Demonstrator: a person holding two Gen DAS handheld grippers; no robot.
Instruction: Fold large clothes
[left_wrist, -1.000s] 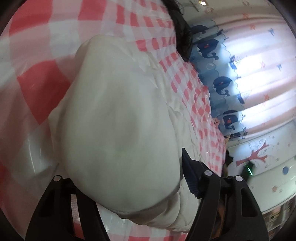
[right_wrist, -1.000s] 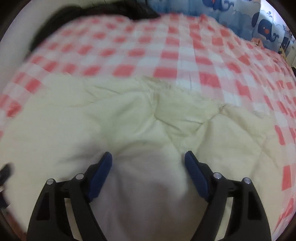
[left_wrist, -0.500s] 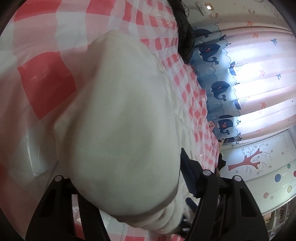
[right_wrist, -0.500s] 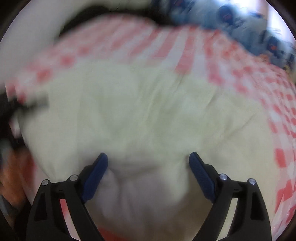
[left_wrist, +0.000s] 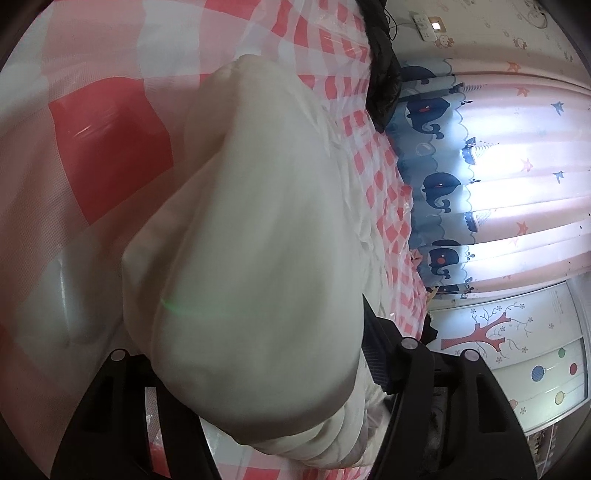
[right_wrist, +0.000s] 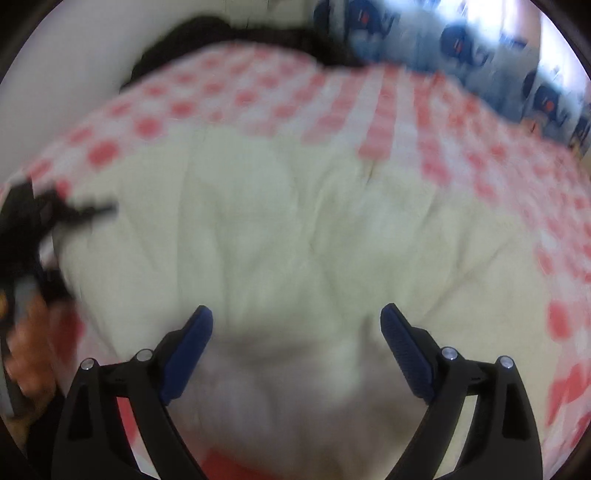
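A large cream padded garment (left_wrist: 258, 221) lies bunched on a bed covered with a red and white checked cloth (left_wrist: 110, 147). My left gripper (left_wrist: 258, 343) is shut on a thick fold of it; the bulge fills the gap and hides the left finger. In the blurred right wrist view the garment (right_wrist: 295, 221) spreads across the checked cloth (right_wrist: 406, 110). My right gripper (right_wrist: 295, 310) hovers over its near part with the jaws opening wide; the fabric lies below and between them, and the pads do not press on it. The left gripper (right_wrist: 33, 221) and a hand (right_wrist: 26, 350) show at the left edge.
A black garment (left_wrist: 384, 62) lies at the bed's far edge, also in the right wrist view (right_wrist: 221, 33). A pink and blue whale curtain (left_wrist: 480, 184) hangs beyond the bed. A wall with a tree sticker (left_wrist: 498, 332) stands at the right.
My right gripper's jaws have widened and it has drawn back over the garment, bringing the left gripper and a hand into its view. The left gripper rolled slightly and kept its fold.
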